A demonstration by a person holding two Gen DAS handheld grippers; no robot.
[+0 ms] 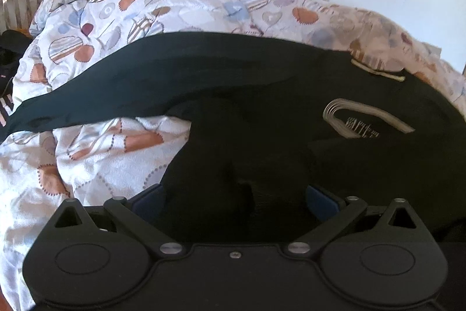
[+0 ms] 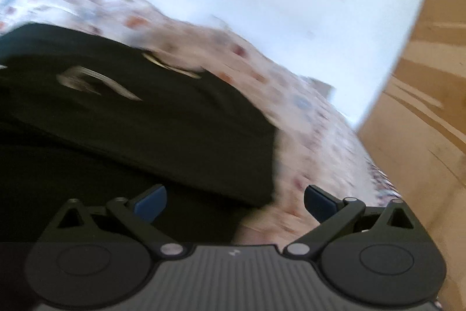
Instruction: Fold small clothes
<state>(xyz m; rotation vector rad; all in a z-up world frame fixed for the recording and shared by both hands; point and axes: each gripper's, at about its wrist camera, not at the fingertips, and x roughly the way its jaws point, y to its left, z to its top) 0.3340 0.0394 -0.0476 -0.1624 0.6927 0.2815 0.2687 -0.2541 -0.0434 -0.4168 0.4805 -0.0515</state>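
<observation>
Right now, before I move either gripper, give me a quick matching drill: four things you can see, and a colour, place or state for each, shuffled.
Things:
1. black garment
2. quilt
3. left gripper
4. right gripper

Descriptions:
A. jaws apart, over the garment's edge and the quilt
B. white with orange, blue and striped patches
C. spread on the bed, pale logo showing
D. dark cloth bunched between its blue pads

Pairs: 1-C, 2-B, 3-D, 4-A
</observation>
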